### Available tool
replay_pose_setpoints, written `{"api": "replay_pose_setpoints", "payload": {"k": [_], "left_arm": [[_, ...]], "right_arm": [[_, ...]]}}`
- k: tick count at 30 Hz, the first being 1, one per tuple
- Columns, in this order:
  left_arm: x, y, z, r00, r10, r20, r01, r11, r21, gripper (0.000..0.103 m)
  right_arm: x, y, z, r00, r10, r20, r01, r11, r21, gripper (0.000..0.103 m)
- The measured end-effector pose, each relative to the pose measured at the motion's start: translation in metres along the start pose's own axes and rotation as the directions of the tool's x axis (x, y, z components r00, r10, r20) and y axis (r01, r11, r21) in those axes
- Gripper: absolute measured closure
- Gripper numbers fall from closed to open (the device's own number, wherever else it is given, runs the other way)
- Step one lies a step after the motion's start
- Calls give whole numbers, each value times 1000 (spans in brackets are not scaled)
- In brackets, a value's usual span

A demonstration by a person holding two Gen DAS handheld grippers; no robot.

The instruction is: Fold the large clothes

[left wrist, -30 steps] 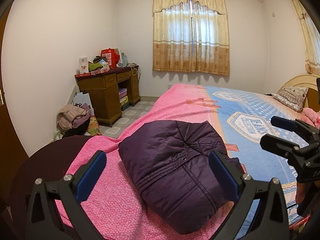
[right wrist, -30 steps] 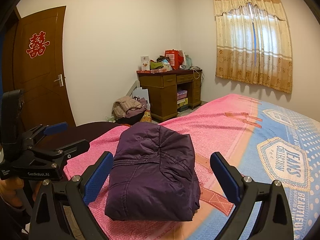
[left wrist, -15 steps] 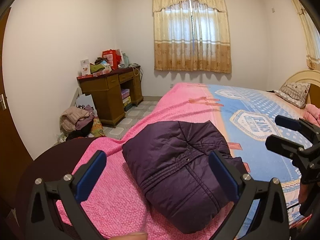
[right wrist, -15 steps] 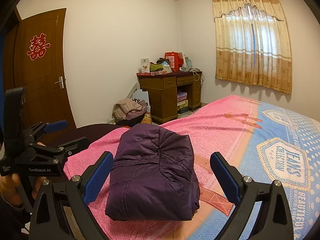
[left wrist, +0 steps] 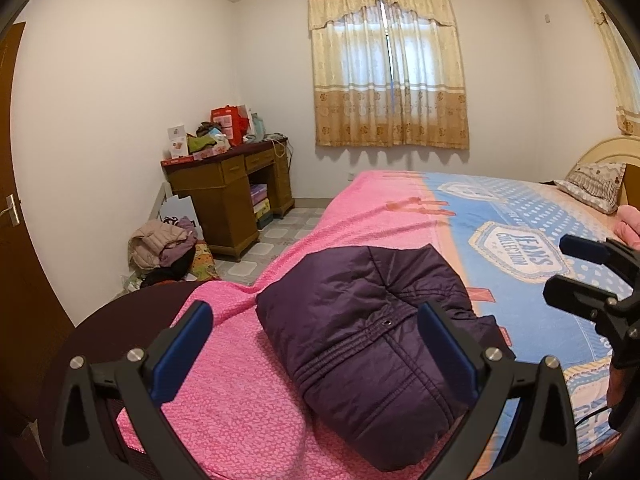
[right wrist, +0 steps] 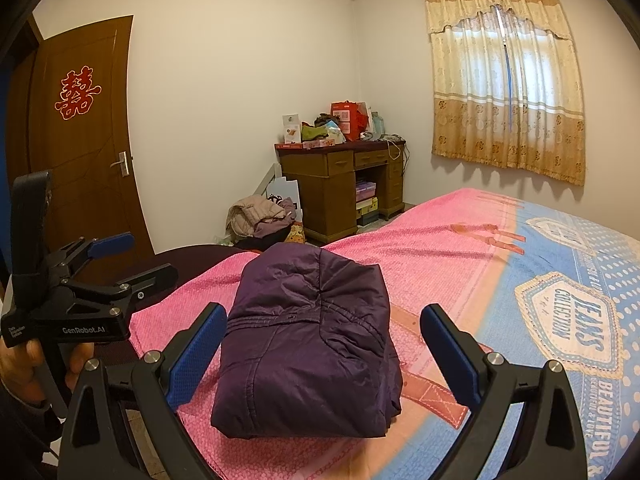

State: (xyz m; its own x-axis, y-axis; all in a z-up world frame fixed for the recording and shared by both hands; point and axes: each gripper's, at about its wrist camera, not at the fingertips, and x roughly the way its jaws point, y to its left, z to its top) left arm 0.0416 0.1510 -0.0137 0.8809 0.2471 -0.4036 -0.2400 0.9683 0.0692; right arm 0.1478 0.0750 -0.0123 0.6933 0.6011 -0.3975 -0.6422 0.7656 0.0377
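Note:
A dark purple padded jacket [left wrist: 368, 328] lies folded into a compact bundle on the pink part of the bed cover [left wrist: 240, 408]; it also shows in the right wrist view [right wrist: 308, 340]. My left gripper [left wrist: 316, 344] is open and empty, held above and just short of the jacket. My right gripper [right wrist: 320, 348] is open and empty, also just short of the jacket. The right gripper [left wrist: 588, 268] shows at the right edge of the left wrist view, and the left gripper [right wrist: 116, 260] shows at the left of the right wrist view. Neither touches the jacket.
The bed [right wrist: 560, 320] has a pink and blue cover, with a pillow [left wrist: 592, 184] at its head. A wooden desk [right wrist: 340, 192] with clutter stands by the wall. A pile of clothes [right wrist: 260, 216] lies on the floor. A brown door [right wrist: 80, 152] is left.
Both grippers have drawn back and risen slightly from the jacket. The left view has swung a little, so the jacket sits more to the right. The jacket has not moved.

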Motion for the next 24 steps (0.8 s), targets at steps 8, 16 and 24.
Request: {"api": "replay_pose_setpoints", "payload": {"k": [8,16,24], "left_arm": [[2,-4,1,999,-36,-13,36,999,19,0],[14,-2,-6,999,1,-33,0,1000,9,0],[3,-25,-6,995,-99,-32,99,995,21,0]], "right_arm": [[1,-5,-3,1000,-6,-2,6,1000,26,5],[-12,-60,-22,993,-118,-24,120,985,123,5],[-29,-79,-28,991,-131,-12,131,979,158,5]]}}
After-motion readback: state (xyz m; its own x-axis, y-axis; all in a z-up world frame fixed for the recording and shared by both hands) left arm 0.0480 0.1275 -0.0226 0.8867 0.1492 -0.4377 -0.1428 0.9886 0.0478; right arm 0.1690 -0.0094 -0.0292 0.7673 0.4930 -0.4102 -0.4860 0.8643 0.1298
